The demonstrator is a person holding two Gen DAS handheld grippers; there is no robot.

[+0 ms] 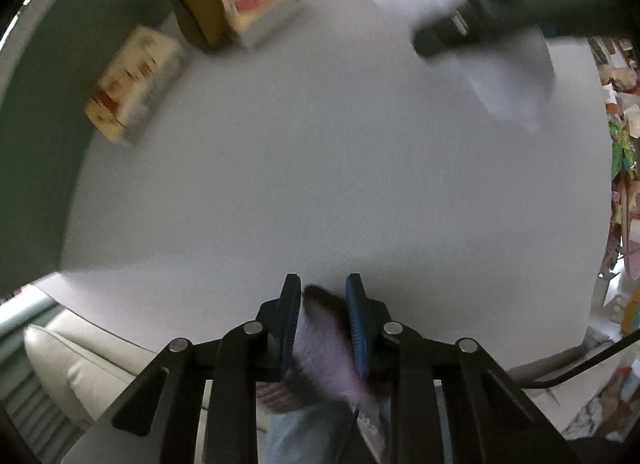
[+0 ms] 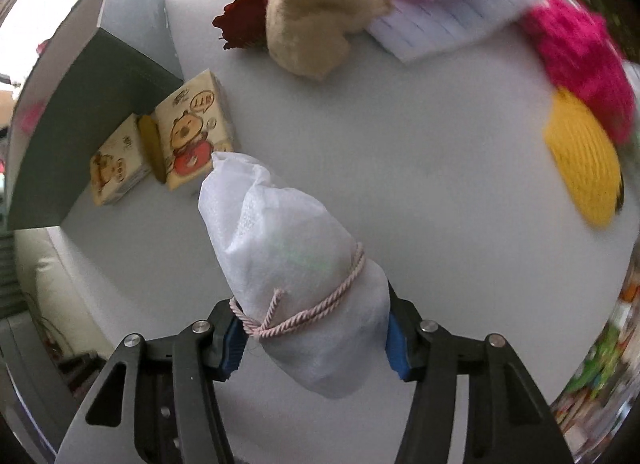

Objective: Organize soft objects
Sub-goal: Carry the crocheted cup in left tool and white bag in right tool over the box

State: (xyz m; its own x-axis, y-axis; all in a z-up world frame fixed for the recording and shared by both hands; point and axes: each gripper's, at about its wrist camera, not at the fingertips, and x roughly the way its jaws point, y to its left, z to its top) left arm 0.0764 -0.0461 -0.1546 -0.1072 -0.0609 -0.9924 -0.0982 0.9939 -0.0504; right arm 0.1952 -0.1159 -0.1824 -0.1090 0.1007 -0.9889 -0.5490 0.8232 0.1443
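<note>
My right gripper [image 2: 314,338] is shut on a white cloth pouch [image 2: 288,256] tied with a pink cord, held above the white table [image 2: 400,152]. The pouch tip points at two cartoon tissue packs [image 2: 192,136] next to a grey-green box [image 2: 80,112]. My left gripper [image 1: 324,316] is shut on a pale purple knitted piece with a dark edge [image 1: 324,344], low over the table [image 1: 320,164]. The right gripper and its pouch [image 1: 512,76] show blurred at top right of the left wrist view. The tissue packs [image 1: 136,80] lie at upper left there.
On the far side of the table lie a tan plush heart [image 2: 316,28] with a dark red rose [image 2: 244,20], a lined white pad [image 2: 448,20], pink fluffy items [image 2: 580,64] and a yellow knitted piece [image 2: 584,164]. A pale cushion [image 1: 80,364] sits below the table edge.
</note>
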